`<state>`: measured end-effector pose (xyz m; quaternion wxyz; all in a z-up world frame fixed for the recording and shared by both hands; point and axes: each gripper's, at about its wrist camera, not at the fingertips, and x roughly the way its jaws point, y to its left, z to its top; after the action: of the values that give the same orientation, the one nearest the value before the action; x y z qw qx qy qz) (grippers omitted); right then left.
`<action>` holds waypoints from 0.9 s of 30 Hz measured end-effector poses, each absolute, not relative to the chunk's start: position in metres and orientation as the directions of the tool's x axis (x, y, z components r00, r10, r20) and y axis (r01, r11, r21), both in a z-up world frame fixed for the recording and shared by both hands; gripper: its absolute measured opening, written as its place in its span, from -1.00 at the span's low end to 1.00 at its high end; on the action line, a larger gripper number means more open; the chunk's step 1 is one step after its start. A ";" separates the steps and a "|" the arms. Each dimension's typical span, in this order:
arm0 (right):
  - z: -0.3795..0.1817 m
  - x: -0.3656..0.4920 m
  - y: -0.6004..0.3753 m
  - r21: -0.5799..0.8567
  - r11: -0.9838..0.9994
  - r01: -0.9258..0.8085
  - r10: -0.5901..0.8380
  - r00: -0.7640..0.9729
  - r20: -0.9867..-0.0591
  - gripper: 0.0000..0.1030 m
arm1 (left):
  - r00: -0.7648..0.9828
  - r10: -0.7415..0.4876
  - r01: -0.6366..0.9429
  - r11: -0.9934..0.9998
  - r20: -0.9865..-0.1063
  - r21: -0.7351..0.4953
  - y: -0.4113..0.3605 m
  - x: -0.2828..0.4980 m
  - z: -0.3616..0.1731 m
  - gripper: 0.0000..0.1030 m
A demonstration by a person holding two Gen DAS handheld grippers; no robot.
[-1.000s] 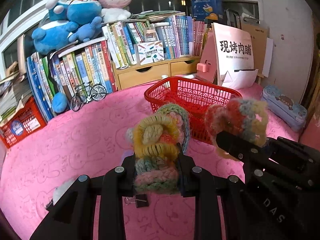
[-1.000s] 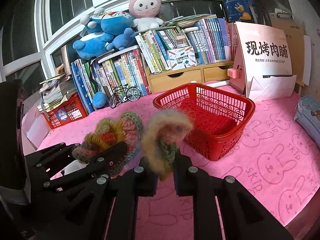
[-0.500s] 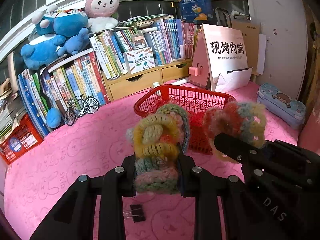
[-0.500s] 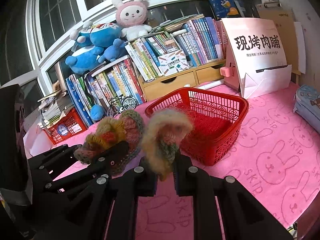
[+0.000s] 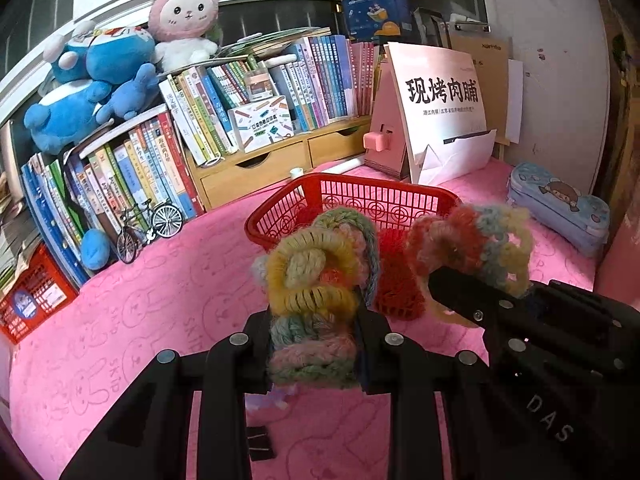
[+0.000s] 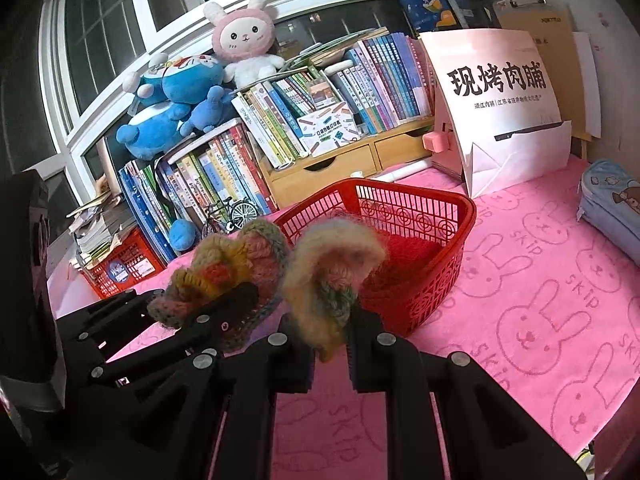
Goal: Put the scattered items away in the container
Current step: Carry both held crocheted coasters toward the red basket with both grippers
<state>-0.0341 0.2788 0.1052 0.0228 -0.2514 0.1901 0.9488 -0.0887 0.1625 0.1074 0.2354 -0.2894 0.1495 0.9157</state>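
Left claw (image 5: 314, 344) pinching knitted scrunchie (image 5: 316, 280), right claw (image 6: 330, 344) pinching fuzzy scrunchie (image 6: 332, 264), near red basket (image 6: 460, 208) rim

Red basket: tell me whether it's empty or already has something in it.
Not empty. The red basket holds a red knitted piece lying on its floor, seen over the rim in the right wrist view. Nothing else inside is visible.

Crowded bookshelf (image 5: 224, 128) under window (image 6: 104, 32), white wall (image 5: 560, 40).
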 end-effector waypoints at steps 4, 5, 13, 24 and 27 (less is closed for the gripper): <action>0.106 -0.037 0.280 0.356 -0.925 -0.135 -0.057 -0.875 -0.480 -0.73 | -0.724 0.356 -0.532 -0.833 -0.591 0.151 0.166 -0.092 0.113 -0.47; 0.107 -0.037 0.281 0.362 -0.922 -0.135 -0.059 -0.877 -0.476 -0.73 | -0.725 0.360 -0.536 -0.830 -0.588 0.152 0.166 -0.092 0.115 -0.47; 0.112 -0.041 0.288 0.394 -0.908 -0.140 -0.056 -0.893 -0.446 -0.73 | -0.718 0.396 -0.567 -0.810 -0.572 0.152 0.172 -0.101 0.126 -0.46; 0.107 -0.047 0.298 0.413 -0.897 -0.156 -0.055 -0.888 -0.456 -0.73 | -0.689 0.418 -0.596 -0.791 -0.591 0.136 0.183 -0.112 0.121 -0.46; 0.107 -0.050 0.300 0.412 -0.897 -0.158 -0.052 -0.889 -0.454 -0.73 | -0.681 0.426 -0.599 -0.792 -0.596 0.120 0.185 -0.115 0.121 -0.46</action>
<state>-0.0496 0.2995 0.1070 0.0278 -0.2335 0.2249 0.9456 -0.1152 0.1846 0.1215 0.2835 -0.2812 0.1544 0.9037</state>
